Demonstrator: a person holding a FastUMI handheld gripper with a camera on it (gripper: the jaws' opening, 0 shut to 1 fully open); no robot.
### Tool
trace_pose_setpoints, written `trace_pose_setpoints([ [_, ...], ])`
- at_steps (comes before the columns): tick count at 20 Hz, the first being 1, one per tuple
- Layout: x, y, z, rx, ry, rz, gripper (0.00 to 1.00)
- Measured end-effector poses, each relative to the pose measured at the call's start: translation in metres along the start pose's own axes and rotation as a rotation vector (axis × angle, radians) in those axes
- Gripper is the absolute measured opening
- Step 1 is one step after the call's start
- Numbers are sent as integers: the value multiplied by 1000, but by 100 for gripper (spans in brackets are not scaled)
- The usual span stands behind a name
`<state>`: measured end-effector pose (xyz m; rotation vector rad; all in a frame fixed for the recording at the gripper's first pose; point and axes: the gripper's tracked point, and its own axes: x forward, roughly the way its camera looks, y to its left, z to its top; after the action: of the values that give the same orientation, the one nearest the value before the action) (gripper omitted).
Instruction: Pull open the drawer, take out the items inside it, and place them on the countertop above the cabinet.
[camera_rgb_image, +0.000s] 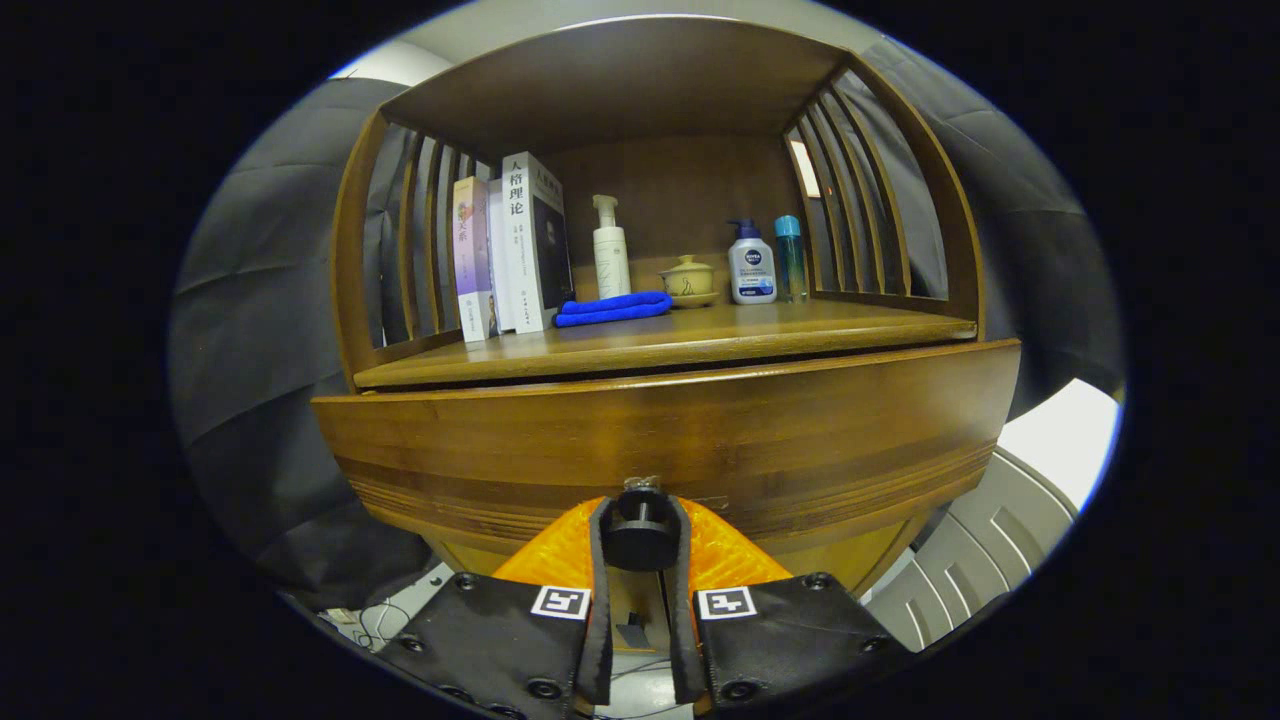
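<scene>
Tongs (640, 535) pinch the dark round drawer knob (640, 525) dead centre on the drawer front (660, 440), just below the bench (700, 340), so the pull runs straight back from the front.

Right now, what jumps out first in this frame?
The claw is closed around the dark round knob on the drawer front, both fingers pressing its sides. Beyond it, the countertop holds upright books, a folded blue cloth, a white pump bottle, a small lidded cup and two more bottles.
</scene>
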<state>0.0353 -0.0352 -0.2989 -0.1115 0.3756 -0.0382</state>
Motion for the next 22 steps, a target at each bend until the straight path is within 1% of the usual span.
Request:
trace_pose_setpoints([
  [10, -52, 4, -15, -38, 34, 8, 25],
  [13, -62, 4, -21, -55, 64, 16, 25],
  [18, -78, 6, -25, -126, 67, 22, 25],
  [22, -88, 5, -27, -108, 82, 40, 25],
])
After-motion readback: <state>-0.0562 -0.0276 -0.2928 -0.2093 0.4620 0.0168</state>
